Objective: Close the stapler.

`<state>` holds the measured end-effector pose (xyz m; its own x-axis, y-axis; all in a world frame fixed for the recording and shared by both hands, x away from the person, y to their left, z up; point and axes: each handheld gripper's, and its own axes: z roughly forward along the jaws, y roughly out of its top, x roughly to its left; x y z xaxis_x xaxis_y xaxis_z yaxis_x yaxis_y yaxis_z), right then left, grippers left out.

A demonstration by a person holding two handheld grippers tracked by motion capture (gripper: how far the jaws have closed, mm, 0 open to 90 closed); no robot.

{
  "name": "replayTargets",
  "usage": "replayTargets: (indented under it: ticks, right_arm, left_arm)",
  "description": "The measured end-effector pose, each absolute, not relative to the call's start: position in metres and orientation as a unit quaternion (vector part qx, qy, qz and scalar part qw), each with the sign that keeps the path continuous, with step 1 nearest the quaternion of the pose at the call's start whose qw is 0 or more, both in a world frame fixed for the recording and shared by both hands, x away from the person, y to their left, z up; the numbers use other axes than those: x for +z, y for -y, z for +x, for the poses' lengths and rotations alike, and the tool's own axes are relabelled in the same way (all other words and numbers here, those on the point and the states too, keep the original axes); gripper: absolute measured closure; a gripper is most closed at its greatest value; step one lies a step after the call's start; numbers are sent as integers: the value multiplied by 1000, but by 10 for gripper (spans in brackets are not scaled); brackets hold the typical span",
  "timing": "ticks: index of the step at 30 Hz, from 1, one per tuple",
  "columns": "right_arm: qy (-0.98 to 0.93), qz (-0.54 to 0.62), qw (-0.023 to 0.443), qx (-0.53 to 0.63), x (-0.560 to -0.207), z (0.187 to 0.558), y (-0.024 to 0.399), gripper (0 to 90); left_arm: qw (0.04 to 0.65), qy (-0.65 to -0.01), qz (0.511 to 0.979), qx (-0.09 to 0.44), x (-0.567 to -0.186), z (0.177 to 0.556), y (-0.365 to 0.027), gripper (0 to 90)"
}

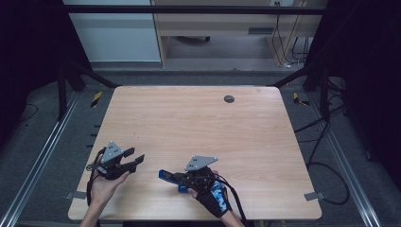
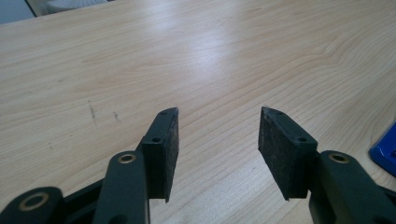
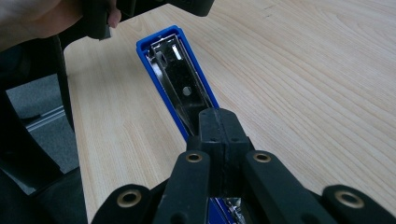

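Now the right gripper (image 3: 218, 122) clenches its jaws on the blue stapler (image 3: 175, 70); left gripper (image 2: 218, 135) jaws released.

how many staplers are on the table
1. A blue stapler lies near the table's front edge, right of centre, at the right gripper, whose shut jaws sit over its metal channel. Nothing on the bare wood could hide another.

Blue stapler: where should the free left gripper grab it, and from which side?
Probably the far tip of the blue stapler, which juts beyond the shut right gripper toward the left gripper. Bring the open jaws across its narrow width, one on each long side; those edges look straight and parallel.
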<state>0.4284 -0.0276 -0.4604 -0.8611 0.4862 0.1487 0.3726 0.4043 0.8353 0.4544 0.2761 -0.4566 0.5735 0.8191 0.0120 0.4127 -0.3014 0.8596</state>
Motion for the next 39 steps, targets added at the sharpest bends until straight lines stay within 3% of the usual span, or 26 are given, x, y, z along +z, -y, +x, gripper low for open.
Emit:
replayTargets:
  ticks: [39]
  right_arm:
    - [-816, 286, 74, 496, -453, 426, 63, 900]
  left_arm:
    - [423, -412, 778, 215, -459, 456, -276, 459]
